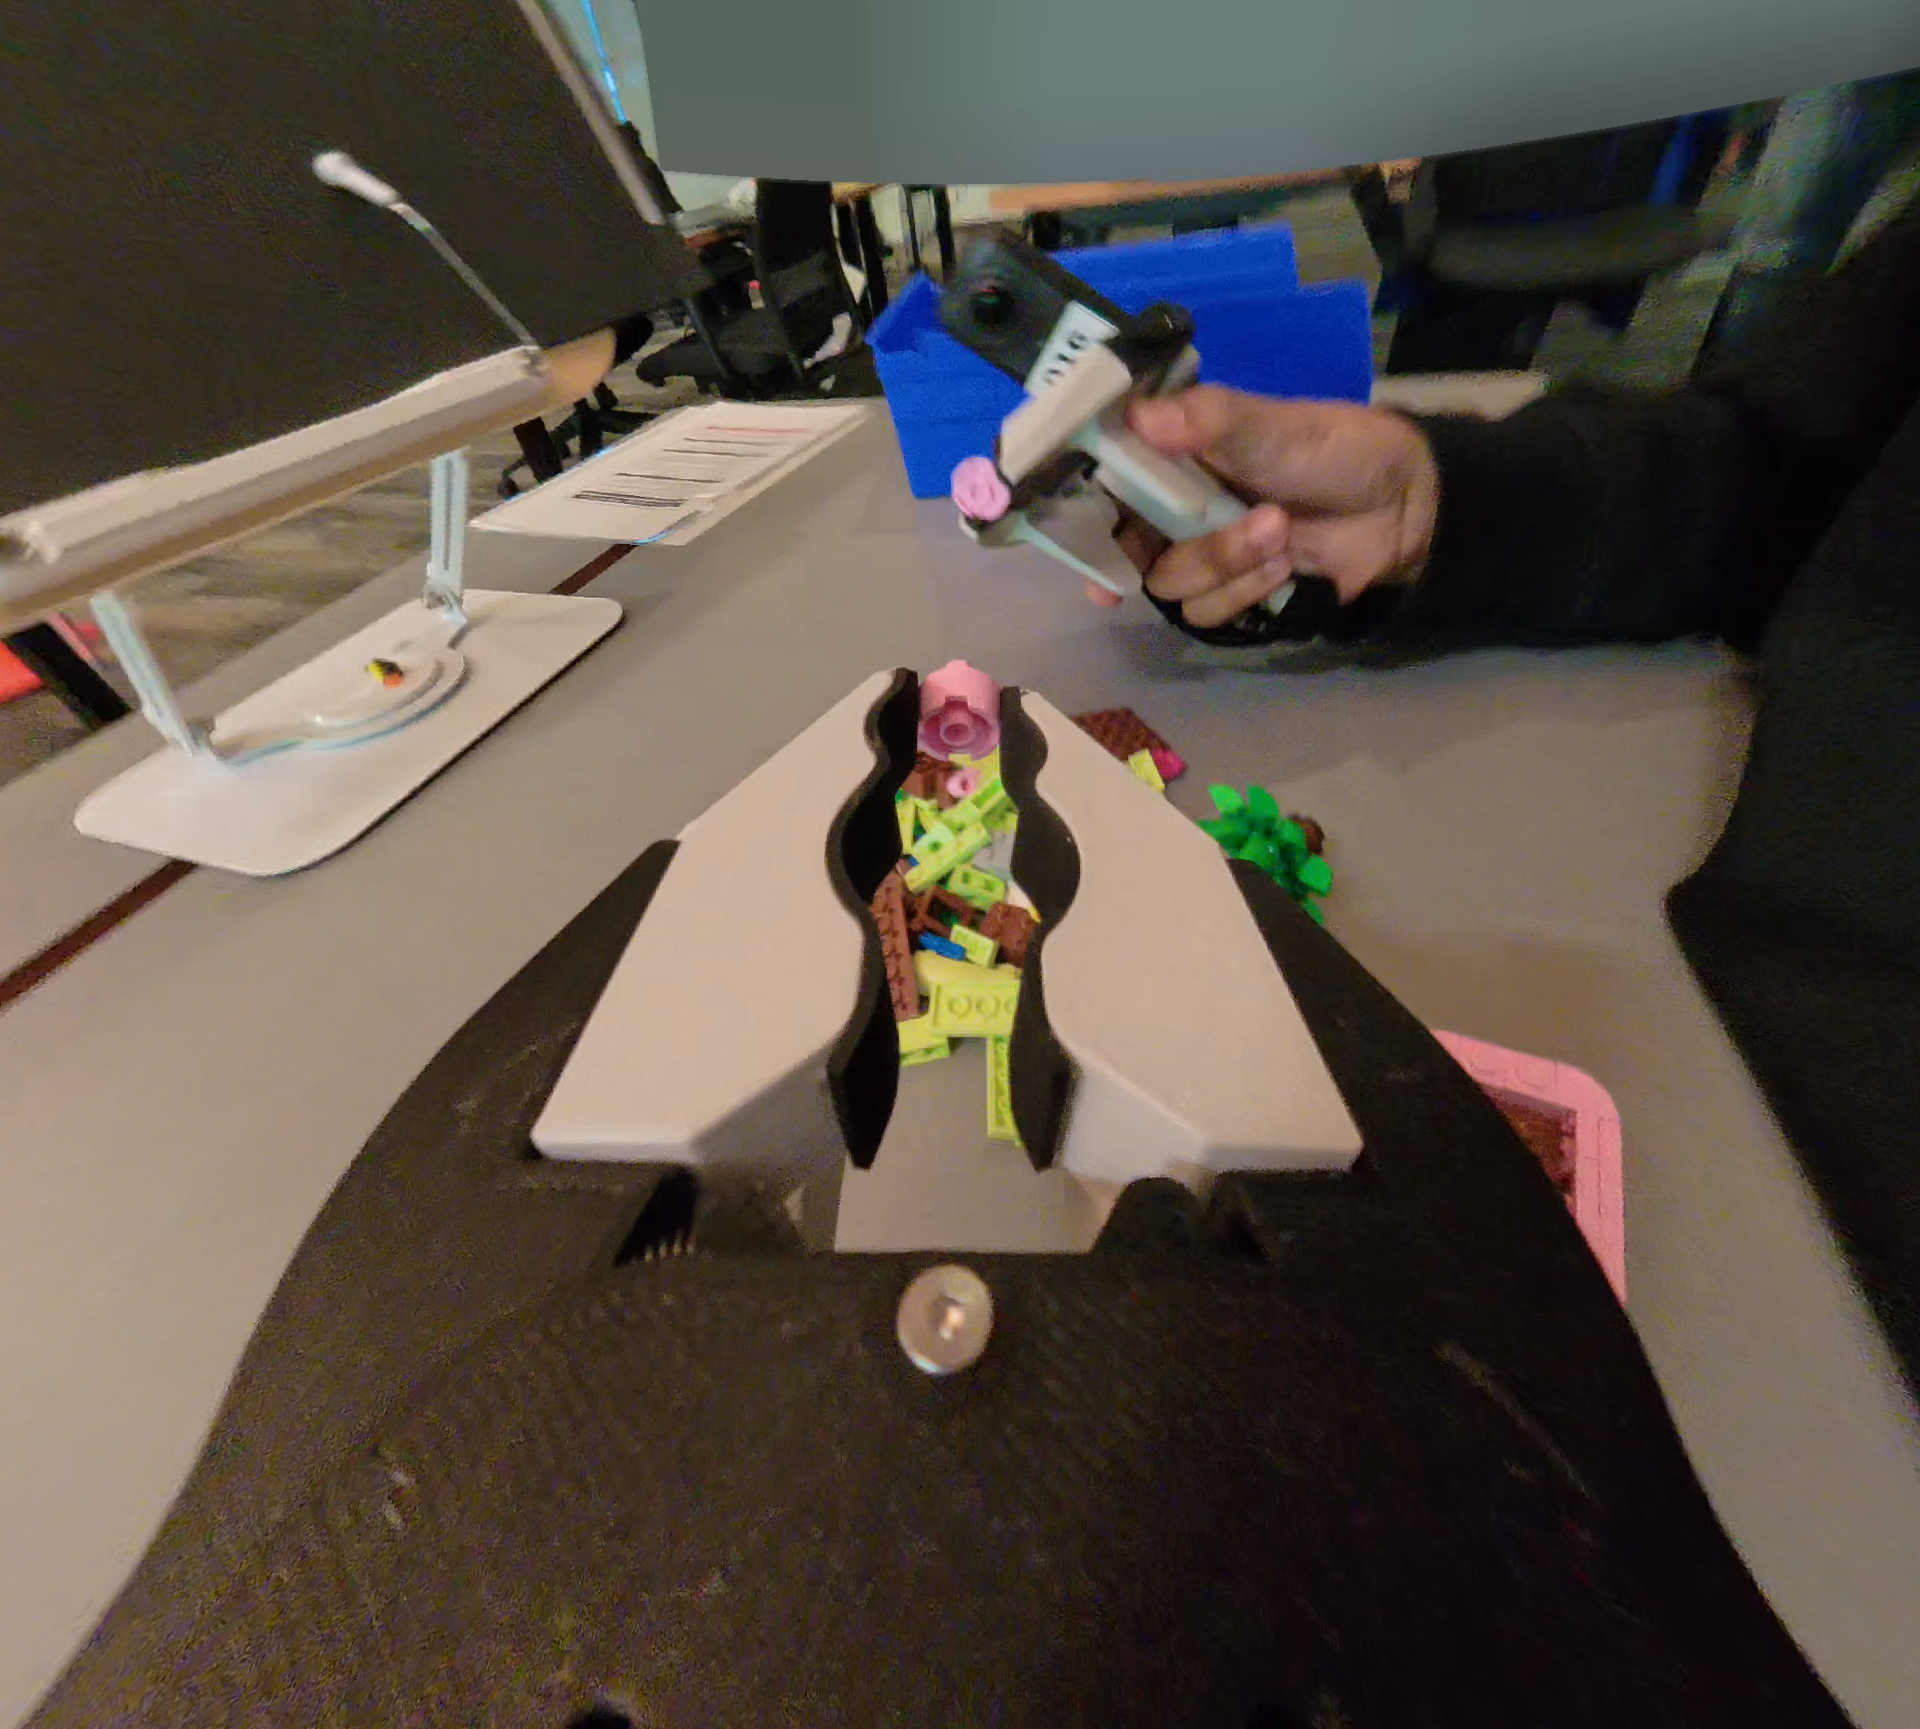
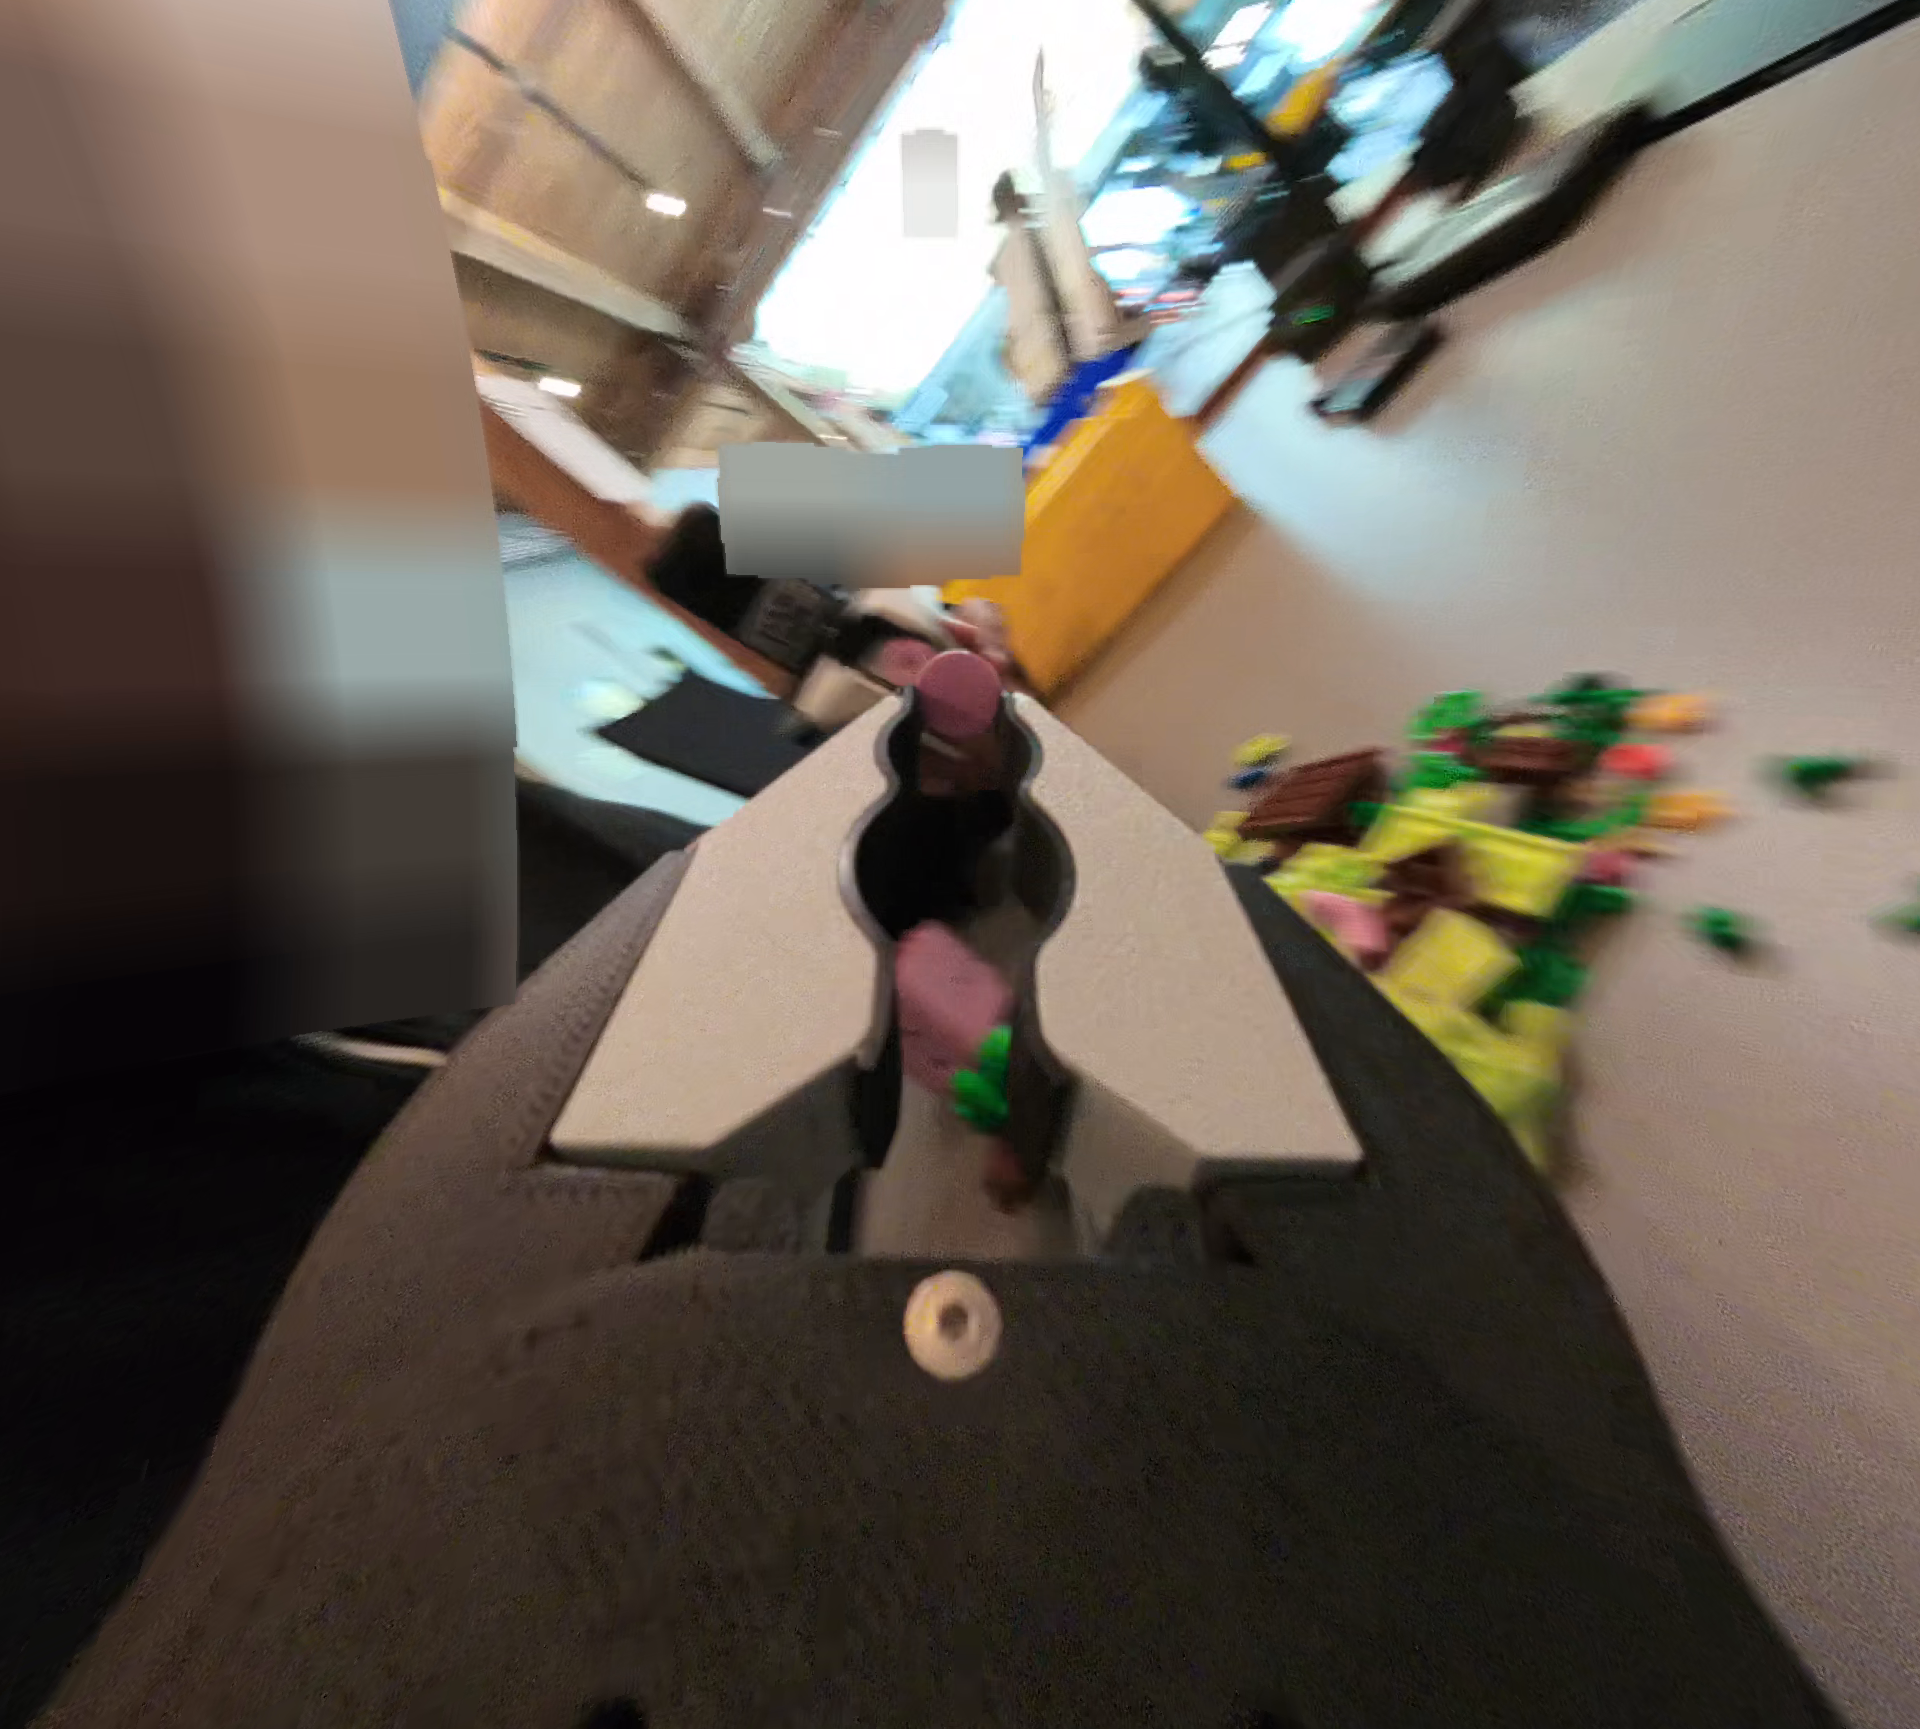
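Left gripper: your left gripper [image 1: 958, 723] was clamped on a pink round piece [image 1: 958, 715] right at the fingertips, held low over the grey table [image 1: 727, 640], toward its near edge.
Right gripper: your right gripper [image 1: 992, 500] was pinched on a second pink round piece [image 1: 982, 486], raised off the table further back, near the blue bin [image 1: 935, 412]; in its own view the piece [image 2: 956, 692] sat at the very tip.
Grip advice: both holds were tip-only on small rounded parts, so, as I judge it, you needed steady squeeze and no twisting, or the pieces would pivot out.
Alignment: the right wrist view was badly motion-blurred and rolled; slowing down before bringing anything together would have helped.
Fingers: pale grey blocks with wavy black inner faces, a narrow gap between them behind the pinch.
Pink pieces: hard glossy plastic, cylindrical, the left one with a ringed recess facing the camera.
Brick pile: loose lime, brown and blue studded bricks [image 1: 956, 931] lay on the table directly under the left gripper; small, flat, slippery.
Leaf part: bright green spiky plastic foliage [image 1: 1268, 838] just right of the pile.
Pink tray: matte pink corner [image 1: 1579, 1149] at the table's near right.
Left side: a white stand base [image 1: 343, 744] and a printed sheet [image 1: 675, 464] sat toward the far left edge.
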`<state>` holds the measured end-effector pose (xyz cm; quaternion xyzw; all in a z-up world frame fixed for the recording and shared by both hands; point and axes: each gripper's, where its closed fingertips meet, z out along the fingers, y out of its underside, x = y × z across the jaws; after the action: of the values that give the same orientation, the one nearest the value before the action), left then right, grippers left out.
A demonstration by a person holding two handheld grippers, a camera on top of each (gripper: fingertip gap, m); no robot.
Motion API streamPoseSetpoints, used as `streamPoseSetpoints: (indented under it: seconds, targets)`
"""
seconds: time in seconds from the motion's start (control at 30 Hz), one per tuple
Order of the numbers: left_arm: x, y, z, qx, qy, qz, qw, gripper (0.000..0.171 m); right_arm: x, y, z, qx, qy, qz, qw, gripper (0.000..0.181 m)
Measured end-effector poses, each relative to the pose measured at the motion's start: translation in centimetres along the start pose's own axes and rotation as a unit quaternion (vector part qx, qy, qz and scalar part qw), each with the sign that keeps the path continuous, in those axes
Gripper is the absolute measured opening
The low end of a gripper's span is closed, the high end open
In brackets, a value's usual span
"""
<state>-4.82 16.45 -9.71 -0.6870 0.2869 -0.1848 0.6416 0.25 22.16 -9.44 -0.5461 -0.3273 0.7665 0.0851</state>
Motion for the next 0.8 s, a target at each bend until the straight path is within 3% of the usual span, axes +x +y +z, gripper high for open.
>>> streamPoseSetpoints:
  seconds: [0.07,0.13,0.27,0.3,0.43,0.6,0.8]
  targets:
    - [-1.4,0.2,-0.2,0.0,-0.002,-0.034,0.999,0.012,1.8,-0.1,-0.8,-0.016,0.075,-0.061,0.995,0.012]
    - [-1.9,2.6,0.4,-0.061,-0.011,-0.034,0.998,0.013,3.9,1.4,-0.5,-0.088,0.164,-0.129,0.974,0.013]
    - [-1.3,7.5,1.3,-0.171,0.01,-0.054,0.984,0.013,8.5,1.8,-2.9,-0.191,0.346,-0.29,0.871,0.014]
    - [-1.1,8.1,1.5,-0.186,0.017,-0.061,0.981,0.013,8.7,1.9,-2.9,-0.195,0.351,-0.301,0.865,0.014]
    - [-1.2,7.9,1.8,-0.183,0.014,-0.064,0.981,0.013,8.5,2.4,-2.1,-0.187,0.315,-0.265,0.892,0.014]
    - [-1.1,8.3,2.1,-0.194,0.018,-0.064,0.979,0.013,8.3,2.6,-1.9,-0.189,0.299,-0.256,0.9,0.014]
    - [-0.7,8.2,2.2,-0.194,0.025,-0.056,0.979,0.013,7.6,3.0,-1.0,-0.199,0.296,-0.296,0.886,0.031]
